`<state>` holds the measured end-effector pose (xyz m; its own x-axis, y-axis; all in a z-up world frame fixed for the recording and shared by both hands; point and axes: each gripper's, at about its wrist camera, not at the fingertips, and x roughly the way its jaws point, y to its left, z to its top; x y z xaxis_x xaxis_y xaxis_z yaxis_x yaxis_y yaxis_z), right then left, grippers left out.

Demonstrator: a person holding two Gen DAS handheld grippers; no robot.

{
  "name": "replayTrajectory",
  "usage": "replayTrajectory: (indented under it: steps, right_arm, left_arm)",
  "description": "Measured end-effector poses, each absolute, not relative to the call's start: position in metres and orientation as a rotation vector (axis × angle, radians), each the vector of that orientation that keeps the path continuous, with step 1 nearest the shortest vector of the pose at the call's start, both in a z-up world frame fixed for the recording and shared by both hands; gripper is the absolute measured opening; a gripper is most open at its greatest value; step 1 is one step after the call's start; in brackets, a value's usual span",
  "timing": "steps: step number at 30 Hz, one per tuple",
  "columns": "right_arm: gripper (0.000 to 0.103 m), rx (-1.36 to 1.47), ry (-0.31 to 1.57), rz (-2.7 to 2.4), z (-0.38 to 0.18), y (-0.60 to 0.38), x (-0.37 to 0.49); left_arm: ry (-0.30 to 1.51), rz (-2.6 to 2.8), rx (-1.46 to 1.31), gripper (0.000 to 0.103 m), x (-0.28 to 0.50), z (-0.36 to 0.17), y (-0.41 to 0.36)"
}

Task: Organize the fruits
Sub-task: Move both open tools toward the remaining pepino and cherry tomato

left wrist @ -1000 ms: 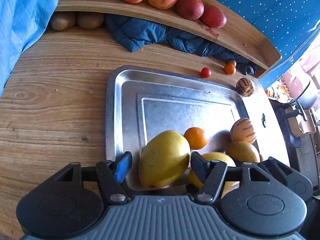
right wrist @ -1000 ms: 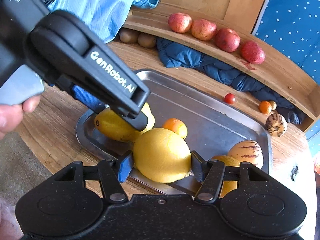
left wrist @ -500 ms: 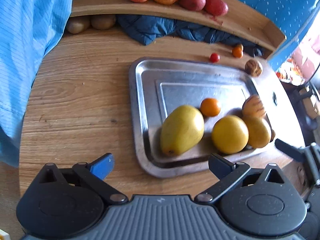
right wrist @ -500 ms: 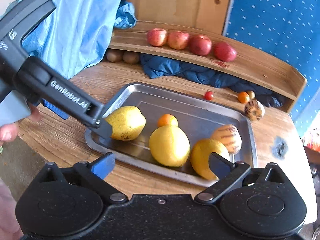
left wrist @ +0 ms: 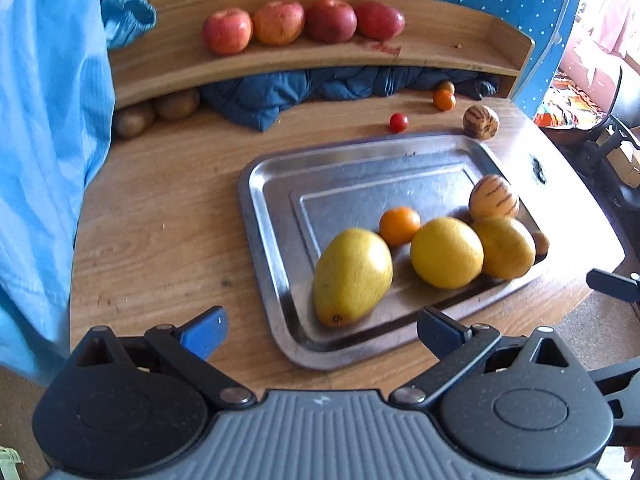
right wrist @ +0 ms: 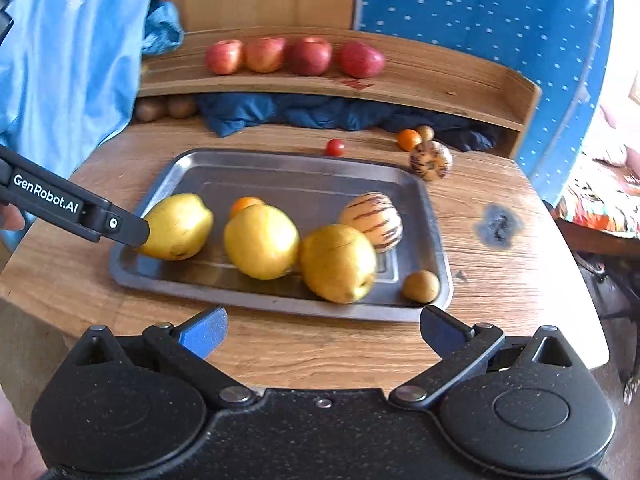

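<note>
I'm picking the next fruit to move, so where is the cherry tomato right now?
The cherry tomato lies on the wooden table, just past the far rim of the metal tray, in both wrist views. The small orange lies to its right.

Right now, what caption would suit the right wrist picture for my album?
Open right gripper faces a metal tray of yellow fruit, four red apples lined on the shelf behind.
</note>
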<state>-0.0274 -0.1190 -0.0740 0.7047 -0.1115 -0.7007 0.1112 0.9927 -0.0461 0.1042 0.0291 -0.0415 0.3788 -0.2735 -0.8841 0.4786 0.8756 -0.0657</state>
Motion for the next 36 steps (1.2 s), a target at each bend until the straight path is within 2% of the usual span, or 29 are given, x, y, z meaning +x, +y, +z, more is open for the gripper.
replayTrajectory:
  steps: [18,29,36]
  right_arm:
    - [0.102,0.015,0.703,-0.255,-0.059,-0.197,0.043]
    - [0.102,0.134,0.737,-0.326,-0.060,-0.256,0.106]
    - [0.102,0.212,0.784,-0.326,-0.066,-0.282,0.148]
  left_arm:
    - [0.959,-0.593,0.251,0.103,0.193,-0.036,-0.067]
    - [0.917,-0.688,0.372,0.102,0.243,-0.066,-0.119]
    - [0.971,-0.743,0.377,0.102,0.269,-0.089,-0.137]
